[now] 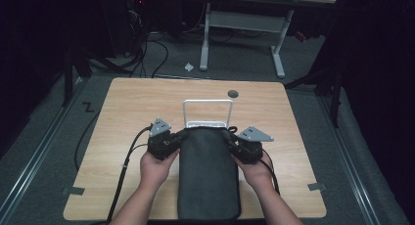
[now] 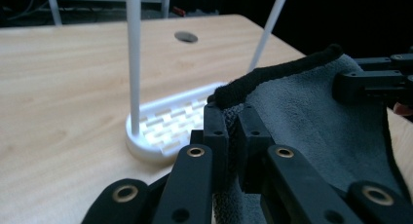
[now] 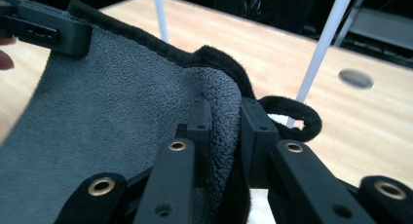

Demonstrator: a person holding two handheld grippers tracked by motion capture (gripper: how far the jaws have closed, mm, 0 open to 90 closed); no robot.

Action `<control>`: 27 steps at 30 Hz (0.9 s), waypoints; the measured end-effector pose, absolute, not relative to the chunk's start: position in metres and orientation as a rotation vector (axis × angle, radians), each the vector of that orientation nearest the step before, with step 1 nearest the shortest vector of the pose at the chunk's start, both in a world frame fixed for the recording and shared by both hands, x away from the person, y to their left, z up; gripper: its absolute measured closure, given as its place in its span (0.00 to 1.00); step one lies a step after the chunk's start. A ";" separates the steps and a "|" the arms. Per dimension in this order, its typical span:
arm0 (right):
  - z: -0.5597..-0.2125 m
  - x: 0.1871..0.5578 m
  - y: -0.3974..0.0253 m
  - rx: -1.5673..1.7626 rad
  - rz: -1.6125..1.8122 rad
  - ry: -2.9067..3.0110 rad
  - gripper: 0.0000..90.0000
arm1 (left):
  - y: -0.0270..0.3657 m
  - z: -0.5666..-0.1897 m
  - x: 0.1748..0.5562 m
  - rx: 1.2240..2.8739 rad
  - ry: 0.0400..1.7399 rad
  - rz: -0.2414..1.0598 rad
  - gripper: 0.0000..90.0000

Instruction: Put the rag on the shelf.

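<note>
A: High view first. What's in hand?

B: A dark grey towel [image 1: 208,178] lies on the tabletop [image 1: 127,107], long axis running from the person's edge away toward a white rack [image 1: 207,112]. The left claw [image 1: 172,139] grips its far-left corner and the right claw [image 1: 234,142] its far-right corner. The far edge stretches between them, just short of the rack's base.

A: So the rack lies which way?

B: Straight ahead of both claws, centred between them. Neither hand is clearly nearer; they sit level on either side of the towel.

A: Left claw view?

B: The left claw [image 2: 228,124] is clamped on the towel [image 2: 316,121] by its black hem. The rack [image 2: 160,131] stands just beyond and to the left there, its slotted base on the tabletop [image 2: 63,87] and two thin uprights rising. The right claw [image 2: 372,80] holds the same edge farther off.

A: Right claw view?

B: The right claw [image 3: 225,119] is closed on a fold of towel [image 3: 112,117] at the corner, with a loop of hem curling out past it. The rack's uprights [image 3: 319,53] rise just behind. The left claw [image 3: 46,27] pinches the opposite corner.

A: What does the coming move turn on?

B: I judge the edge must rise and travel forward over the rack's top bar, both hands together, keeping it taut and square to the bar.
</note>
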State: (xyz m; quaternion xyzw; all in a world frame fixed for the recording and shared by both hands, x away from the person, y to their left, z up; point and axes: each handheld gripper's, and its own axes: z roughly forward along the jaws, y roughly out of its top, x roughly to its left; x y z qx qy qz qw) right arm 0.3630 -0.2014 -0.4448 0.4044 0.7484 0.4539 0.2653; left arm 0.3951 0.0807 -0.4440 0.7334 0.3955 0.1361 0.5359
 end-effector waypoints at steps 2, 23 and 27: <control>-0.438 0.366 -0.201 1.078 1.229 2.002 0.86 | 0.081 -0.437 0.400 1.741 0.935 0.338 0.94; -0.367 0.388 -0.197 0.976 1.314 1.863 0.86 | 0.088 -0.366 0.417 1.631 0.852 0.454 0.94; -0.353 0.389 -0.197 0.958 1.326 1.839 0.86 | 0.088 -0.350 0.418 1.617 0.824 0.482 0.94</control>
